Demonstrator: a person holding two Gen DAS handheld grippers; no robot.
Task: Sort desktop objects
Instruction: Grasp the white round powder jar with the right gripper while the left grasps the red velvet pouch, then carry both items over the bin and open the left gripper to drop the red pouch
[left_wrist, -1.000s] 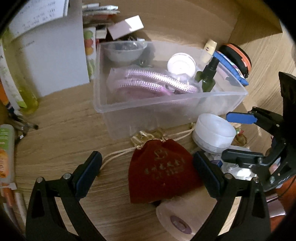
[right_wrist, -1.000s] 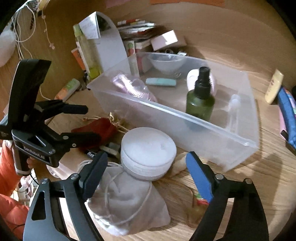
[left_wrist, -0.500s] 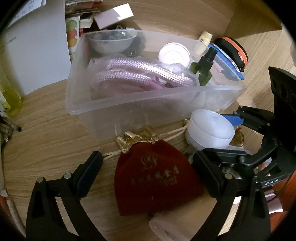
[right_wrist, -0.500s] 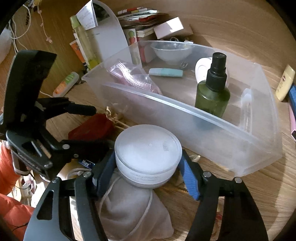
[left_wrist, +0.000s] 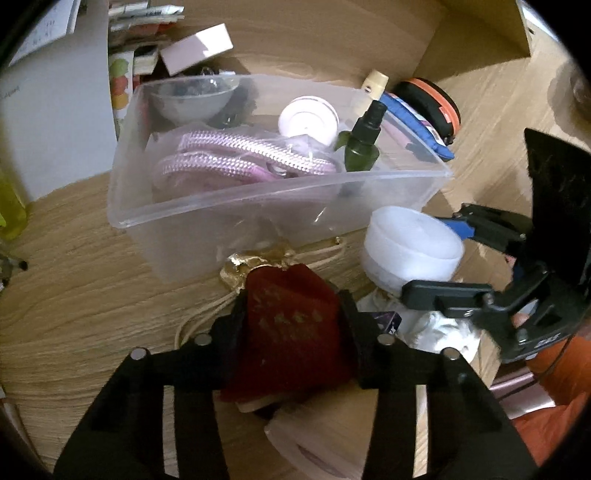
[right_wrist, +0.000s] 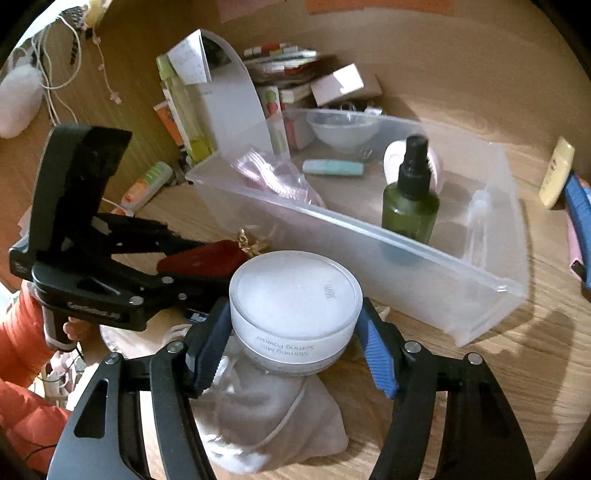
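Wood-grain desk surface (left_wrist: 74, 295) carries the whole work area, with clutter along the back edge: a white curved stand (right_wrist: 229, 107), stacked booklets and a small pink box (right_wrist: 336, 83).

Clear plastic bin (left_wrist: 229, 221) sits near the middle of the desk and serves as the collection container. It already holds a pink bagged item (left_wrist: 240, 158), a clear bowl (left_wrist: 192, 99), a white round compact (left_wrist: 308, 118), a mint-green tube (right_wrist: 332, 168) and a green spray bottle (right_wrist: 410, 199), the last standing upright.

Two items are in hand in front of the bin's near wall:

1. Red velvet drawstring pouch (left_wrist: 291, 328). The left gripper (left_wrist: 291, 321) has both fingers pressed against the pouch sides, so it is clamped on the fabric. The gold-trimmed neck and cream cords point toward the bin.
2. White powder jar (right_wrist: 295, 306). The right gripper (right_wrist: 291, 332) has its blue-padded fingers against the jar wall on both sides, gripping it. The jar is above a pale grey cloth bag (right_wrist: 266, 417); contact between them cannot be confirmed.

Current step, as judged: both grasps are made and transfer into the bin is pending.

Next move calls for:

- Raise each item above the bin rim before travelling forward.
- Keep the two grippers apart; they are close together here.
- Place the jar in free floor space, away from the spray bottle, which could tip.
- Expect the pouch to sag and its cords to trail; clear them over the rim.
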